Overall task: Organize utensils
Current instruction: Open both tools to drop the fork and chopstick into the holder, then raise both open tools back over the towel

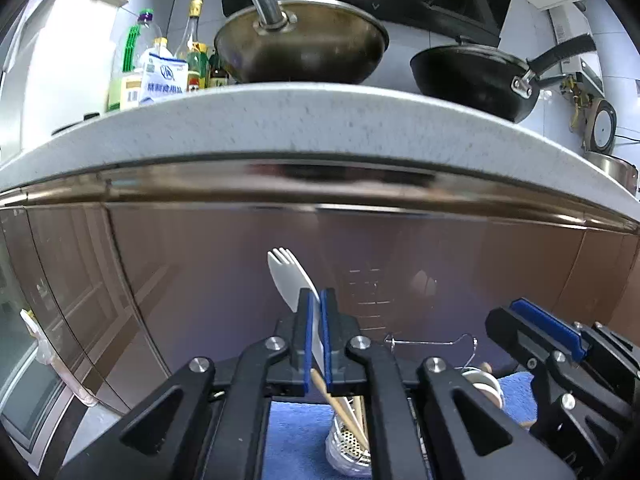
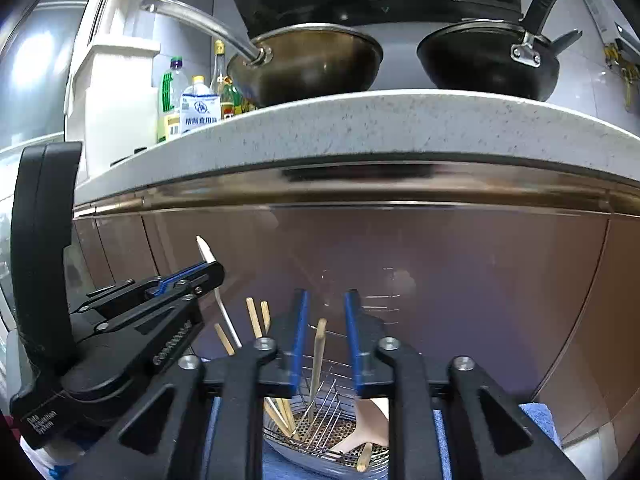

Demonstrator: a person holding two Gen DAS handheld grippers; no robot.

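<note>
My left gripper [image 1: 318, 300] is shut on a white plastic spork [image 1: 290, 278], tines up, held in front of the brown cabinet. Below it stands a perforated metal utensil holder [image 1: 346, 446] with wooden chopsticks [image 1: 338, 402] in it. In the right wrist view the left gripper [image 2: 210, 268] holds the spork [image 2: 206, 249] at left. My right gripper [image 2: 325, 300] is open and empty above a metal drainer basket [image 2: 320, 432] that holds a wooden chopstick [image 2: 318, 356], more chopsticks [image 2: 256, 318] and a wooden spatula [image 2: 370, 424]. The right gripper also shows in the left wrist view [image 1: 532, 320].
A speckled countertop [image 1: 320, 120] runs overhead with a steel wok [image 1: 304, 48], a black pan [image 1: 476, 76] and several bottles [image 1: 160, 68]. A blue cloth [image 1: 296, 440] lies under the holders. A white cup [image 1: 484, 386] stands right of the holder.
</note>
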